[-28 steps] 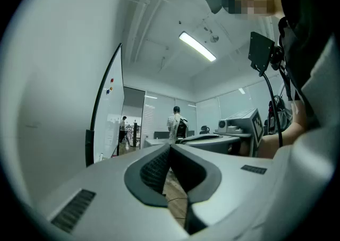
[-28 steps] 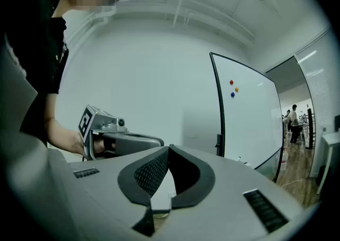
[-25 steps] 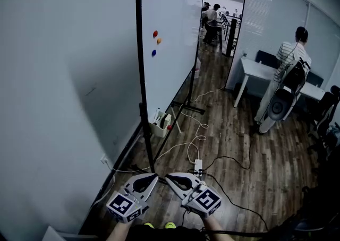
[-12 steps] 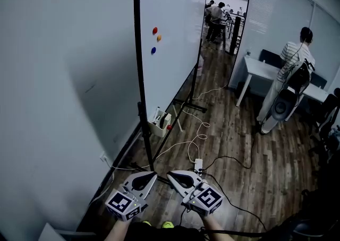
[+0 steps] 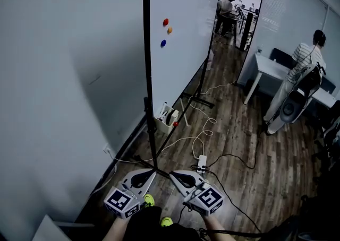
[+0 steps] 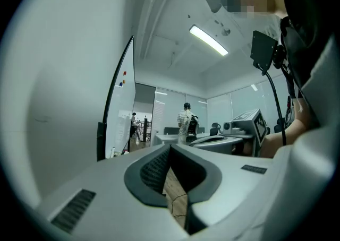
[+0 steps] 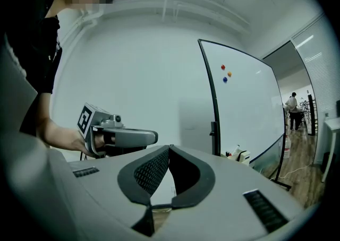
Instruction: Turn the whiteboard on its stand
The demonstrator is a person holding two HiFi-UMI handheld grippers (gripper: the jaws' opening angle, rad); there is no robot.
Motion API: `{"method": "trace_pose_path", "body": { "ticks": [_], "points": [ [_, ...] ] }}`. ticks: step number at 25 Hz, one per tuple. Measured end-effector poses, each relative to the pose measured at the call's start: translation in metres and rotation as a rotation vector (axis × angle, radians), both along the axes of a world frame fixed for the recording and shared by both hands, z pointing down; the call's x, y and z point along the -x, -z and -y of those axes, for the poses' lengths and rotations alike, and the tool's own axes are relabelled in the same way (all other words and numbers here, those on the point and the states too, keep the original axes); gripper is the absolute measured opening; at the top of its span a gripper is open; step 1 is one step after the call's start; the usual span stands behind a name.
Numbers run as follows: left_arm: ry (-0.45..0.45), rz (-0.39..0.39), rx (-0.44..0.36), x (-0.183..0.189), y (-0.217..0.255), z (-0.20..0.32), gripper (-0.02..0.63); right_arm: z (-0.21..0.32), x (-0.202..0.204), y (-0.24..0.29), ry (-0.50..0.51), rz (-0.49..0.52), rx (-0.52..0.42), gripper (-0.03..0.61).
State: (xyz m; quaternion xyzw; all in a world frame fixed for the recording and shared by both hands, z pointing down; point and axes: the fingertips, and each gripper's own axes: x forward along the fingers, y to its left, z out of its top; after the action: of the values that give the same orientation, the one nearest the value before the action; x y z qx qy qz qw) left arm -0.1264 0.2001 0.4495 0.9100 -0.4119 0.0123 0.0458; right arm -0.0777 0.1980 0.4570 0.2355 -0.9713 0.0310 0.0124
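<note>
Both grippers, left (image 5: pixel 152 174) and right (image 5: pixel 171 174), have their jaws clenched on nothing, low by the stand (image 5: pixel 151 128). The whiteboard (image 5: pixel 183 54) stands upright along the grey wall (image 5: pixel 64 75), bearing three coloured magnets (image 5: pixel 166 22). Only black-and-white square markers show on the gripper cubes.

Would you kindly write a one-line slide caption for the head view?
Left gripper and right gripper, both shut and empty, side by side before the whiteboard with three magnets.
</note>
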Motion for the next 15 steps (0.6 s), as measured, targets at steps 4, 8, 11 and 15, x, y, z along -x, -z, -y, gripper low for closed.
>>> {"method": "trace_pose_path", "body": {
  "ticks": [4, 8, 11, 15],
  "points": [
    [0.020, -0.003, 0.004, 0.007, -0.004, 0.007, 0.014, 0.007, 0.006, -0.003, 0.004, -0.022, -0.010, 0.006],
    [0.015, -0.005, 0.011, 0.009, -0.011, 0.023, 0.014, 0.020, 0.012, -0.006, 0.001, -0.044, -0.022, 0.006],
    [0.015, -0.004, 0.013, 0.013, -0.014, 0.036, 0.014, 0.029, 0.016, -0.013, 0.000, -0.052, -0.014, 0.006],
    [0.017, -0.018, 0.029, 0.016, -0.019, 0.054, 0.014, 0.045, 0.018, -0.018, -0.012, -0.068, 0.006, 0.006]
  ]
}}
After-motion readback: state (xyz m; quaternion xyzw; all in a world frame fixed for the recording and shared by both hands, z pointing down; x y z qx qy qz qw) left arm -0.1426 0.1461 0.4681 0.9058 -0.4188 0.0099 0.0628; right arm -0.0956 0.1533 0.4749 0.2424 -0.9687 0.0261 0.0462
